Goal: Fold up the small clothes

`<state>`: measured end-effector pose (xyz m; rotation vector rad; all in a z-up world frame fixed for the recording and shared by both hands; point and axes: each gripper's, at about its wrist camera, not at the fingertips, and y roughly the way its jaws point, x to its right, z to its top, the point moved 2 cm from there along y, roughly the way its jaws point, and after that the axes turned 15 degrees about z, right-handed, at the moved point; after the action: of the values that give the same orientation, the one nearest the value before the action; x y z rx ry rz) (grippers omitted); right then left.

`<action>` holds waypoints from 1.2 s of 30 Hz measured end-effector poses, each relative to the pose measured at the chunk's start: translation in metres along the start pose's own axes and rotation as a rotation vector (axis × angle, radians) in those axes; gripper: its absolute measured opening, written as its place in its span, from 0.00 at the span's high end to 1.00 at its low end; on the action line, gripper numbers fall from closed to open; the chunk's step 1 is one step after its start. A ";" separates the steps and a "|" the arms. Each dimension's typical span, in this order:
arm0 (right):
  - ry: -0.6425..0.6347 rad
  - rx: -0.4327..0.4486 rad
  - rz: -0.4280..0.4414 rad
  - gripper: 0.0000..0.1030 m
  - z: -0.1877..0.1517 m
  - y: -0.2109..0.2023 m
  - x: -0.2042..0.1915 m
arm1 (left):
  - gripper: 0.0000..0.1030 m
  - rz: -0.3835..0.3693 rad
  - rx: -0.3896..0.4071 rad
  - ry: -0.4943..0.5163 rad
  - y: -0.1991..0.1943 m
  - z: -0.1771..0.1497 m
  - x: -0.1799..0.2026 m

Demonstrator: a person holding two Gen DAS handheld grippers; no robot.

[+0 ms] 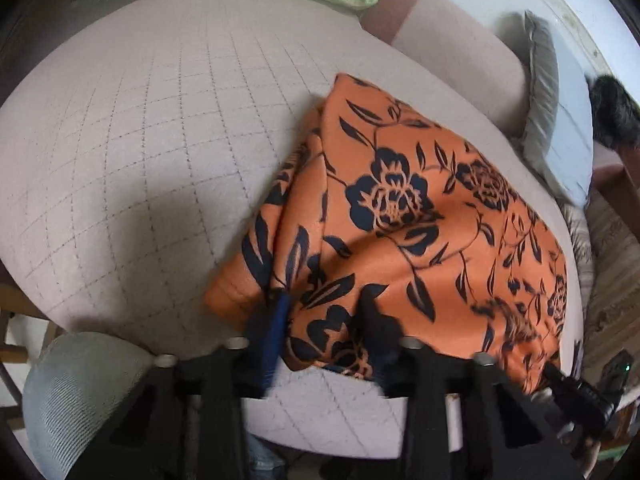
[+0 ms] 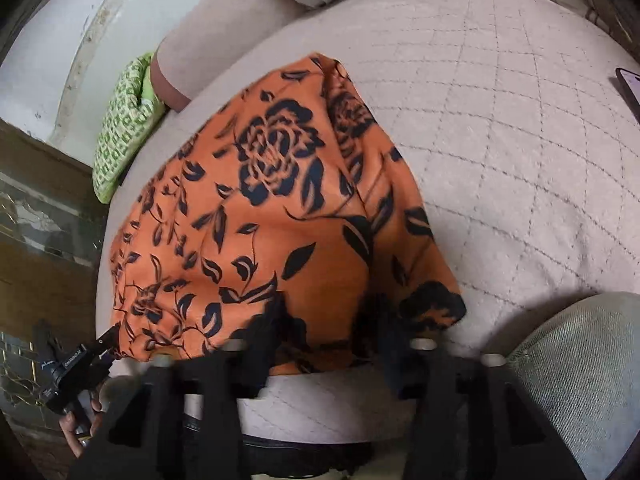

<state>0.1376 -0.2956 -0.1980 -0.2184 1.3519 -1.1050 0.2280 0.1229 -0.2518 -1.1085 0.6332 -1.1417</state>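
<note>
A: Left wrist view first. What's in hand?

B: The orange cloth garment printed with black roses and leaves (image 1: 404,216) lies on the pale quilted cushion with a stitched diamond grid (image 1: 140,152), towards its right side, already doubled over, with layered edges showing along its left. The left gripper (image 1: 324,320) has its near hem between its fingers (image 1: 280,316). They are blurred, and I cannot tell whether the pads actually pinch the cloth or only straddle it.

A: So which step?

B: I judge it a grasp at the near edge for another fold. The next move calls for a firm hold on every layer at that hem, then a lift and carry towards the far edge.

A: And the right wrist view?

B: The same garment, now sitting towards the cushion's left. The right gripper (image 2: 324,320) is at the near hem too, its dark fingers (image 2: 376,320) lying over the print. Blur again: whether it is closed on the fabric I cannot tell. At lower left, the other gripper's tip touches the cloth's corner, with a person's hand (image 2: 78,428) beneath it.

A: Both on one edge?

B: Yes, apart along the near hem, which suits lifting it evenly.
</note>
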 end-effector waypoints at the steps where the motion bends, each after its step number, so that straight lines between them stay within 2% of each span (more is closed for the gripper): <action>1: 0.004 0.010 -0.006 0.84 0.002 -0.001 0.000 | 0.83 -0.019 -0.004 -0.007 -0.001 0.002 0.000; 3: -0.021 0.058 -0.004 0.86 0.004 -0.012 -0.009 | 0.86 -0.036 0.029 0.000 -0.015 0.003 0.002; 5: -0.108 0.130 -0.059 0.87 0.005 -0.031 -0.028 | 0.86 -0.029 0.117 0.054 -0.036 0.001 0.008; 6: -0.144 0.148 -0.098 0.87 0.005 -0.036 -0.036 | 0.86 -0.010 0.123 0.066 -0.035 0.000 0.010; 7: -0.165 0.149 -0.135 0.86 0.005 -0.035 -0.040 | 0.86 0.011 0.087 0.065 -0.026 -0.002 0.013; 9: -0.168 0.123 -0.206 0.86 0.010 -0.020 -0.038 | 0.85 0.072 -0.011 0.088 0.003 -0.007 0.022; 10: -0.159 0.104 -0.247 0.84 0.013 -0.009 -0.033 | 0.83 0.103 -0.006 0.111 0.004 -0.010 0.026; 11: -0.135 0.037 -0.273 0.82 0.015 0.006 -0.027 | 0.81 0.126 0.011 0.127 0.001 -0.012 0.029; 13: -0.090 -0.012 -0.272 0.75 0.010 0.015 -0.018 | 0.75 0.150 0.029 0.169 -0.010 -0.016 0.035; 15: -0.094 0.011 -0.250 0.69 0.007 0.007 -0.020 | 0.72 0.130 0.038 0.188 -0.023 -0.018 0.036; 17: -0.105 0.069 -0.176 0.59 0.007 -0.013 -0.028 | 0.69 0.058 0.068 0.160 -0.045 -0.015 0.030; 19: -0.137 0.123 -0.138 0.41 0.012 -0.032 -0.039 | 0.51 0.012 0.099 0.123 -0.061 -0.005 0.024; 21: -0.169 0.152 -0.102 0.33 0.023 -0.041 -0.050 | 0.42 0.005 0.125 0.093 -0.067 0.009 0.022; 23: -0.189 0.147 -0.052 0.33 0.042 -0.039 -0.059 | 0.42 0.001 0.130 0.086 -0.062 0.032 0.027; 26: -0.171 0.122 0.025 0.33 0.079 -0.017 -0.058 | 0.43 0.012 0.119 0.069 -0.030 0.067 0.036; 28: -0.149 0.105 0.024 0.33 0.102 0.001 -0.052 | 0.45 -0.006 0.077 0.050 0.000 0.092 0.038; 30: -0.134 0.089 0.015 0.38 0.126 0.022 -0.046 | 0.52 -0.025 0.048 0.048 0.024 0.107 0.044; 32: -0.108 0.099 -0.011 0.49 0.145 0.038 -0.034 | 0.58 -0.040 0.037 0.029 0.044 0.120 0.044; 33: -0.084 0.096 -0.003 0.57 0.152 0.044 -0.025 | 0.76 -0.058 0.033 0.017 0.051 0.122 0.042; 34: -0.043 0.092 0.023 0.78 0.156 0.050 -0.015 | 0.90 -0.083 0.023 0.007 0.062 0.123 0.042; 35: -0.018 0.102 0.038 0.96 0.156 0.051 -0.009 | 0.91 -0.101 0.018 -0.012 0.066 0.122 0.037; 36: -0.020 0.133 0.037 0.97 0.154 0.046 -0.006 | 0.92 -0.131 0.024 -0.036 0.065 0.120 0.032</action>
<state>0.2924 -0.3368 -0.1825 -0.1064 1.2552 -1.1540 0.3675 0.1371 -0.2640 -1.1609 0.5238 -1.2358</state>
